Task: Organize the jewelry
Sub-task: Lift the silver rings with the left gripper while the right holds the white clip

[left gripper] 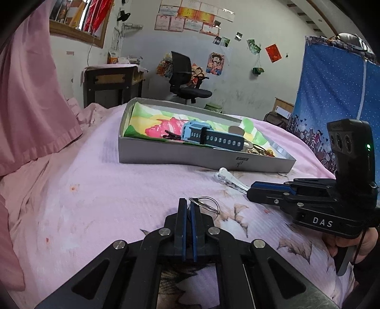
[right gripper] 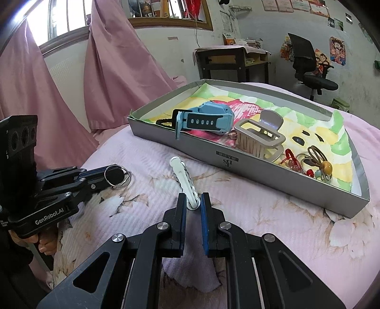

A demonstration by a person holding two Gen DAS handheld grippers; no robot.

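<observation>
Both claws grip: our left claw point(left gripper: 187, 209) pinches the key ring point(left gripper: 206, 205), our right claw point(right gripper: 192, 204) the white hair clip point(right gripper: 184, 180), on the bed. Watch point(right gripper: 206, 118) and clips already fill the box point(right gripper: 261, 166); these two remain.

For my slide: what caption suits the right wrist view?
Right tongs pinch a white hair clip beside the grey tray.

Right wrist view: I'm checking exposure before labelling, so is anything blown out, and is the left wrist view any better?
Right wrist view: the window at upper left is blown out white, while the tray and white hair clip stay evenly lit and sharp. Left wrist view: no glare, softer light, strong fisheye bending and dark corners.
</observation>
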